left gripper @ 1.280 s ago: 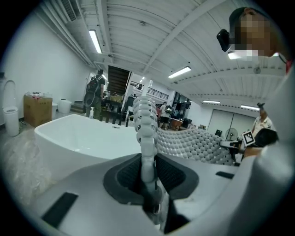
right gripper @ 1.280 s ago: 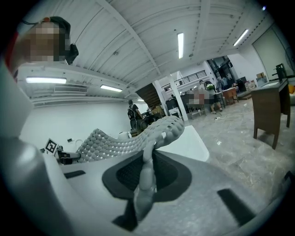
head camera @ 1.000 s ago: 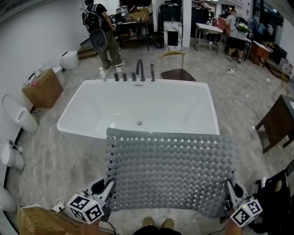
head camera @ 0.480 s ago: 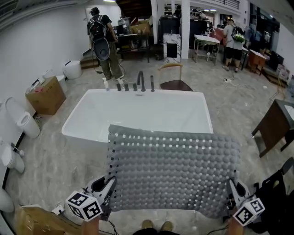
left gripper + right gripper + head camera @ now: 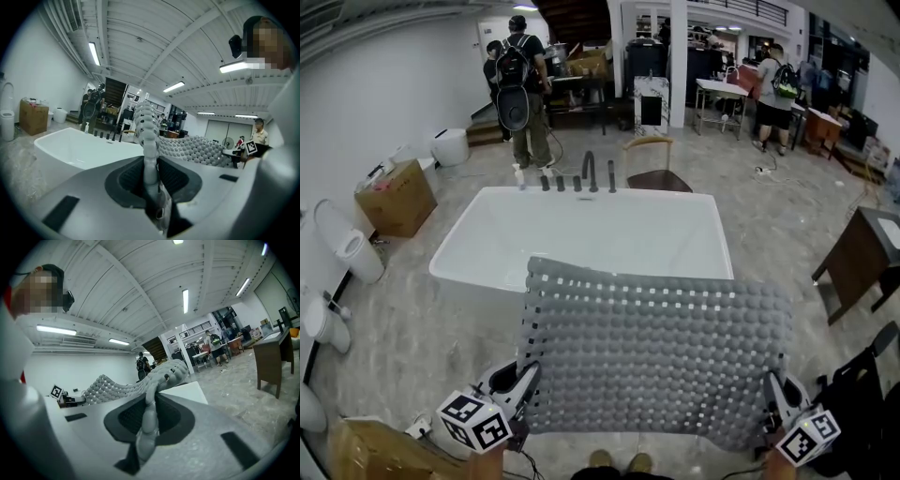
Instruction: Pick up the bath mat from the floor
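The grey bath mat (image 5: 656,352), knobbly and full of square holes, is stretched out flat in the air between both grippers, its far edge over the near rim of the white bathtub (image 5: 581,230). My left gripper (image 5: 528,386) is shut on the mat's near left corner, and the mat's edge (image 5: 146,140) runs up between its jaws. My right gripper (image 5: 771,398) is shut on the near right corner, where the mat (image 5: 154,380) is pinched in the same way. Each gripper's marker cube shows at the bottom of the head view.
A wooden chair (image 5: 656,155) stands behind the tub's black taps (image 5: 586,173). A cardboard box (image 5: 394,197) and toilets (image 5: 347,248) line the left wall; another box (image 5: 375,455) sits at my lower left. A dark table (image 5: 862,258) is on the right. People stand far back.
The mat has stayed stretched between both grippers. The view has shifted a little, so the tub sits slightly further off. The person with the backpack at the back has moved rightwards.
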